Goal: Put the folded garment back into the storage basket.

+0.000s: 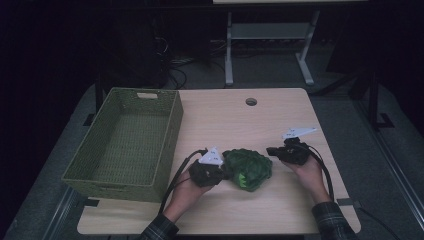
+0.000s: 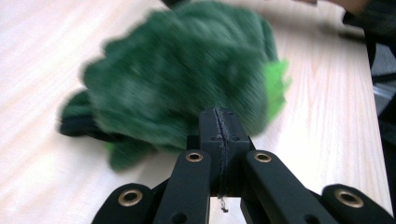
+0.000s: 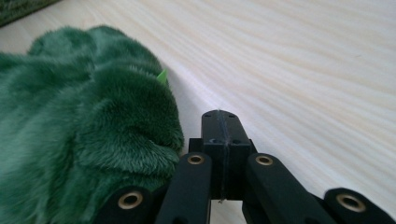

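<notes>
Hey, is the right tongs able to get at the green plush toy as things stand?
Probably yes: the right tongs sit just beside the green plush toy on the table, nothing between them. But the jaws are shut, so they would need opening first.

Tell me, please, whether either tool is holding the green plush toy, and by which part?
Nothing is held: both the left tool and right tool are shut with nothing between them, beside the green plush toy.

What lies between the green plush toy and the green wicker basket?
In the high view, the left gripper and its hand sit beside the plush toy; beyond them, bare tabletop runs to the basket.
</notes>
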`<state>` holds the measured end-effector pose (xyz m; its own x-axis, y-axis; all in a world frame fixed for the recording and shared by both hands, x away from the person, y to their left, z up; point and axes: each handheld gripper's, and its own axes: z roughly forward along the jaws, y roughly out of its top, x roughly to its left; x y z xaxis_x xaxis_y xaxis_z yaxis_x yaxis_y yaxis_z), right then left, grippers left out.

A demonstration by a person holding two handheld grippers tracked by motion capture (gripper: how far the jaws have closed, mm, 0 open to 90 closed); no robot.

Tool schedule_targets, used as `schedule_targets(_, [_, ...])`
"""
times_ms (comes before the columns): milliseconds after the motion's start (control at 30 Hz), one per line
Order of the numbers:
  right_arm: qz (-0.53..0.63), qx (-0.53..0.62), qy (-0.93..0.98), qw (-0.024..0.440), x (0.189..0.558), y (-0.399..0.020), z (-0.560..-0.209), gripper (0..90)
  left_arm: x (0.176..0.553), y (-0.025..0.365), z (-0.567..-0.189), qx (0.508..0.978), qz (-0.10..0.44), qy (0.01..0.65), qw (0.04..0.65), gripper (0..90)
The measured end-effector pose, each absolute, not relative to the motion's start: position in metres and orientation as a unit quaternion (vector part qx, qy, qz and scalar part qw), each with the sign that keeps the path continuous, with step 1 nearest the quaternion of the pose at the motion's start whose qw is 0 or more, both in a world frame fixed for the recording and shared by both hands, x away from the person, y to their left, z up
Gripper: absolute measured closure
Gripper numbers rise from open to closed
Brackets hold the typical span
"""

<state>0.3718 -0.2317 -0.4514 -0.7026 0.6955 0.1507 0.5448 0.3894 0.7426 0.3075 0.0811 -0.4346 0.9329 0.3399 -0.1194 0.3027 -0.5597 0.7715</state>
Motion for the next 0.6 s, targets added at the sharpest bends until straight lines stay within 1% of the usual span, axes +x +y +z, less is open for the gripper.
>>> schedule_targets(133, [0.395,0.370,0.837,0.082,0.372,-0.226,-0.456,90.0,0.306,0.075,-0.446,0.886,0.013,0.178,0.428,89.7])
schedule_targets(233, [0.394,0.366,0.840,0.075,0.371,-0.224,-0.459,90.0,0.311,0.073,-0.452,0.889,0.018,0.181,0.420,89.7])
schedule_targets(500, [0.386,0.358,0.848,0.055,0.359,-0.221,-0.466,90.0,0.323,0.075,-0.457,0.886,0.016,0.193,0.421,89.7])
schedule_targets(600, [0.388,0.352,0.850,0.056,0.350,-0.219,-0.464,89.9,0.326,0.078,-0.459,0.888,0.014,0.193,0.417,89.6])
